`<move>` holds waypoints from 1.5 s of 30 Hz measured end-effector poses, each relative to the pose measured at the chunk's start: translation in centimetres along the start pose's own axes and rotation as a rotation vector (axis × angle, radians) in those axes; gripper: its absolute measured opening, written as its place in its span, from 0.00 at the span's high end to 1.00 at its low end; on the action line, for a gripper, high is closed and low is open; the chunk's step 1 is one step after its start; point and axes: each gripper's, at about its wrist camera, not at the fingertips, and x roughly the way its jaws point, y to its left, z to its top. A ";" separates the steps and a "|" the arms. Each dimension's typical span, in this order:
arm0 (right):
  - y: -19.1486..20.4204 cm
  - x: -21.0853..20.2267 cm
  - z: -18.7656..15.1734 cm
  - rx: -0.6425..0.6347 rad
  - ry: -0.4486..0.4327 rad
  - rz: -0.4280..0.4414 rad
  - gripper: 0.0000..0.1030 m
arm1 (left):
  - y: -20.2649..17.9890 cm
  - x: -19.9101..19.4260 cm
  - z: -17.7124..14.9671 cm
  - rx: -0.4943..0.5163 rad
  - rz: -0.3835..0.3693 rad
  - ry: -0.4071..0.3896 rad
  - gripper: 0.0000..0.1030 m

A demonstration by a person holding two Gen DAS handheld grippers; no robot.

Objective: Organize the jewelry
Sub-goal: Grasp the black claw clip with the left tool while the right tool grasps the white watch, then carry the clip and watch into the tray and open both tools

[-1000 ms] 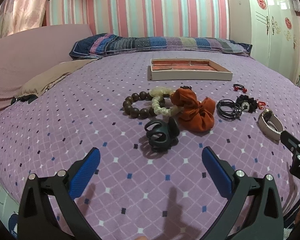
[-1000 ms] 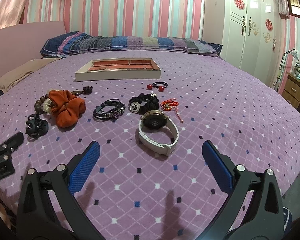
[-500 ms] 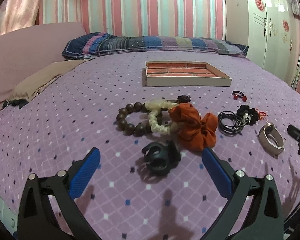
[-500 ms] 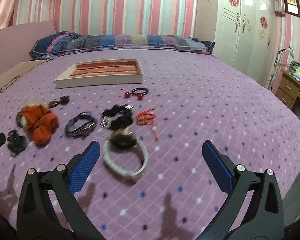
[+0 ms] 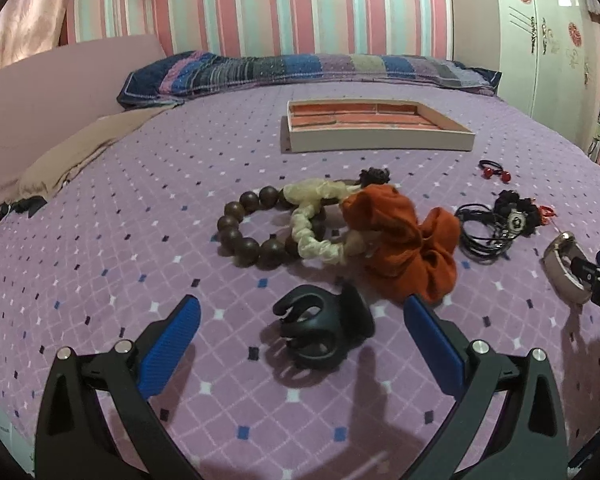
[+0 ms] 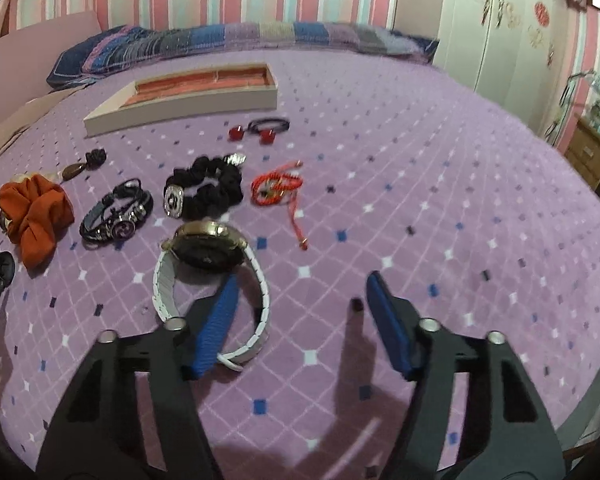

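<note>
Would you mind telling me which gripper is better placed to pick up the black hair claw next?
Left. The left gripper is open with the hair claw lying between its fingers. The right gripper is busy at the watch, far from the claw.

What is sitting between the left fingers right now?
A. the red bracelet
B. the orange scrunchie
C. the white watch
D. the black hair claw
D: the black hair claw lies on the bedspread between the open left gripper fingers, which are not touching it.
</note>
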 end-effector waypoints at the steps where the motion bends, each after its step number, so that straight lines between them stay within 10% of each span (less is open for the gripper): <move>1: 0.0 0.3 0.0 0.007 0.009 0.010 0.45 | 0.2 0.4 0.0 -0.005 -0.001 0.012 0.04; 7: 0.1 1.0 0.3 0.017 0.024 0.032 0.53 | 1.1 2.1 0.0 -0.040 -0.033 0.065 0.05; 19: 1.1 1.2 0.2 -0.018 0.006 0.082 0.89 | 0.7 2.2 -0.5 -0.028 -0.060 0.063 0.40; 45: -0.2 -0.9 2.0 0.033 -0.069 0.201 0.95 | 2.2 -1.2 1.0 -0.050 -0.084 -0.029 0.52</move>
